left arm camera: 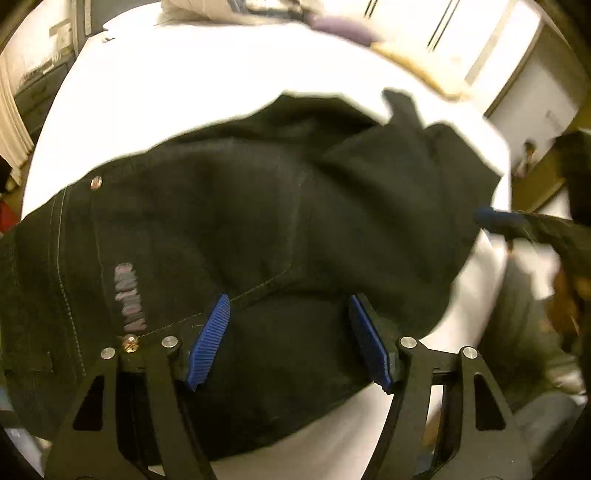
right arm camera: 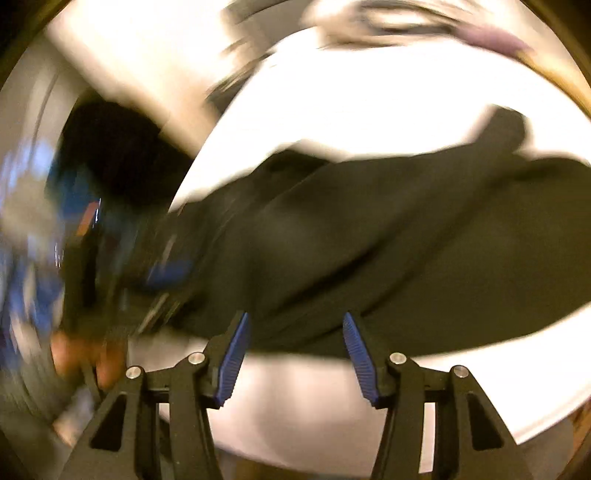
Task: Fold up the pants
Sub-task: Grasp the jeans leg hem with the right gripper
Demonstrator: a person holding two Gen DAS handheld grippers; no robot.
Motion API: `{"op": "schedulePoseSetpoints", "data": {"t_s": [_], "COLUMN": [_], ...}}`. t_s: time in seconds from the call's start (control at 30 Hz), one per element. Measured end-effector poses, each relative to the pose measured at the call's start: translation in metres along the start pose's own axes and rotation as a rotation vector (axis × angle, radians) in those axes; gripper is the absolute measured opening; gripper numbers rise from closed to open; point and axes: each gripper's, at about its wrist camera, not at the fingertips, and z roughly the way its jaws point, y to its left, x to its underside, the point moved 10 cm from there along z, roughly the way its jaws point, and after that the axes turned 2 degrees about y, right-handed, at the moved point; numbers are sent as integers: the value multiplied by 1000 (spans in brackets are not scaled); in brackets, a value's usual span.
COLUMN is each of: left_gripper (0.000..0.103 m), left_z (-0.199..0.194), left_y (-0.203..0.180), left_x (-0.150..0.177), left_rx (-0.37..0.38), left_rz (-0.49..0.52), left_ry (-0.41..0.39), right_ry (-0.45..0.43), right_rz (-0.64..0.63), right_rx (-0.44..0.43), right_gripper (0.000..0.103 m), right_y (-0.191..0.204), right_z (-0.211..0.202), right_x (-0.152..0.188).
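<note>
Black pants [left arm camera: 280,221] lie bunched on a white bed [left arm camera: 207,81], waistband with rivets and a grey embroidered logo at the left. My left gripper [left arm camera: 290,299] is open, its blue pads spread just above the cloth near the pocket seam. In the right wrist view the pants [right arm camera: 388,236] stretch across the bed [right arm camera: 369,99], blurred. My right gripper [right arm camera: 295,317] is open and empty at the pants' near edge. The right gripper's blue tip [left arm camera: 495,216] shows at the right of the left wrist view.
Pillows and a purple item [left arm camera: 343,26] lie at the bed's far end. White wardrobe doors [left arm camera: 517,74] stand at the right. A dark dresser [left arm camera: 37,92] stands at the left. The bed's near edge [right arm camera: 443,387] runs below the pants.
</note>
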Motion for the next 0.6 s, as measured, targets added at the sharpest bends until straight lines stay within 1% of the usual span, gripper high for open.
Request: {"op": "schedulePoseSetpoints", "data": {"t_s": [0.03,0.07,0.1,0.13,0.17,0.2,0.23,0.27,0.33,0.43,0.47,0.5,0.53,0.6], "left_gripper": [65,65,65,65,65,65,64,63,63,63,63,63,63,63], "left_z": [-4,-6,-3,2,12,24,34,38,37,38,38,38,38,38], "left_y": [-2,-3,-1,1,7,15,19,22,22,23,23,24,25,25], "left_x": [-6,-13,-21,-24,-25,-22,-18,-16,-18,-19,-20,-22,-15,-14], "left_rx": [1,1,20,34,37,43,54,74,84,85,87,88,87,85], "left_rz": [-2,-11,-36,-59,-92,-127,-156,-176,-172,-162,-163,-166,-166,-165], "left_ry": [-20,-33,-42,-39,-24,1,16,0,-7,-4,-5,-6,-7,-11], "right_ry": [-47,-75,-111,-129,-153,-164,-182,-190,-199,-193,-183,-179,-176,-160], "right_rz": [99,154,216,249,303,338,401,433,481,536,573,592,617,649], "right_rx": [-2,-16,-54,-73,-88,-99,-109,-104,-108,-69,-22,-2,12,59], "right_gripper": [56,56,56,56,56,56,55,55,55,54,53,53,53,53], "right_y": [-27,-42,-59,-69,-87,-99,-119,-130,-148,-176,-190,-197,-204,-218], "right_z": [-11,-17,-23,-25,-26,-25,-23,-21,-13,4,12,19,25,35], "right_x": [-25,-40,-61,-72,-90,-102,-119,-127,-145,-163,-166,-166,-167,-166]}}
